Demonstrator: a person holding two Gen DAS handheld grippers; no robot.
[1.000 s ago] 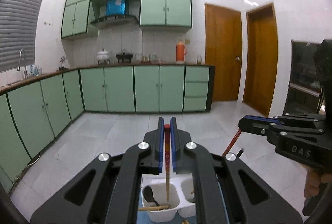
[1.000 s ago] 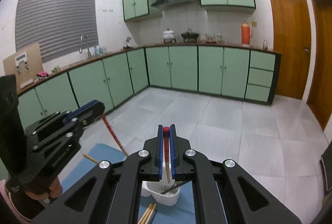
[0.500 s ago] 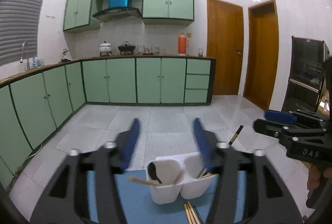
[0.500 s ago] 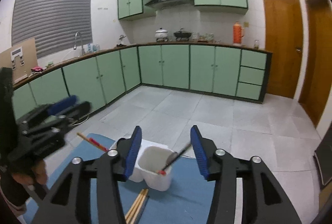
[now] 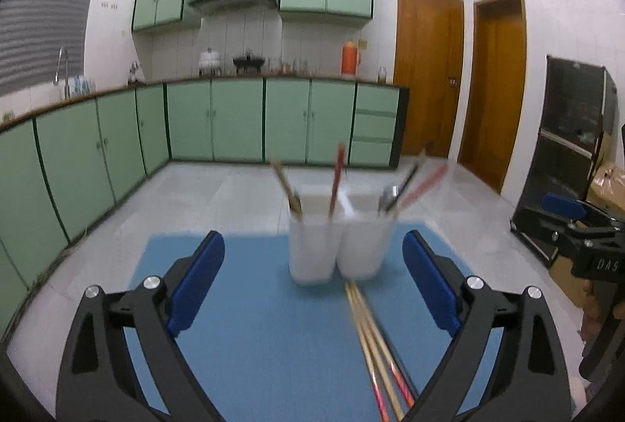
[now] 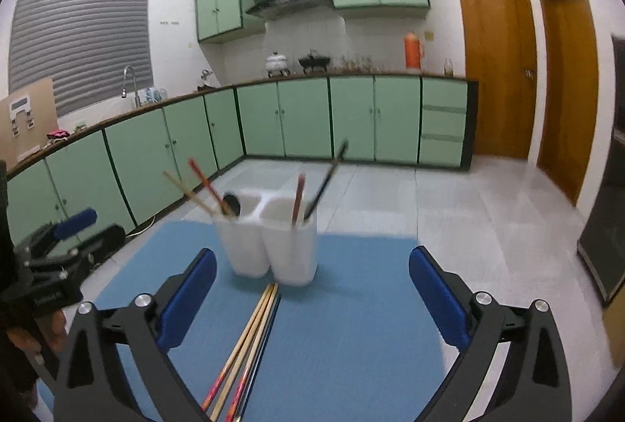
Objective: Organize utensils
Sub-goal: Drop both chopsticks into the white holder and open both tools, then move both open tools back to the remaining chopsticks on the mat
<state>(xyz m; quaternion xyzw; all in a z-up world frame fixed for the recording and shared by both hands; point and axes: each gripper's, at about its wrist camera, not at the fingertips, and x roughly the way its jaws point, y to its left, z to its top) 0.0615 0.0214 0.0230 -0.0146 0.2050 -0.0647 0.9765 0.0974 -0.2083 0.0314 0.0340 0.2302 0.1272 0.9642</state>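
Observation:
A white two-compartment utensil holder (image 5: 339, 250) (image 6: 269, 246) stands on a blue mat (image 5: 273, 336) (image 6: 343, 324). Both compartments hold chopsticks and a dark spoon, leaning outward. Several loose chopsticks (image 5: 377, 347) (image 6: 246, 347) lie on the mat in front of the holder. My left gripper (image 5: 312, 281) is open and empty, low over the mat, short of the holder. My right gripper (image 6: 312, 293) is open and empty, also short of the holder. Each gripper shows at the edge of the other's view (image 5: 582, 242) (image 6: 54, 250).
The mat covers a table that stands in a kitchen with green cabinets (image 5: 234, 121) along the far and left walls. Two wooden doors (image 5: 461, 78) are at the right. A dark cabinet (image 5: 570, 148) stands at the far right.
Both grippers were shut on a red chopstick over the holder a second ago. They have opened, the chopsticks now stand in the holder, and both grippers have pulled back and dropped lower.

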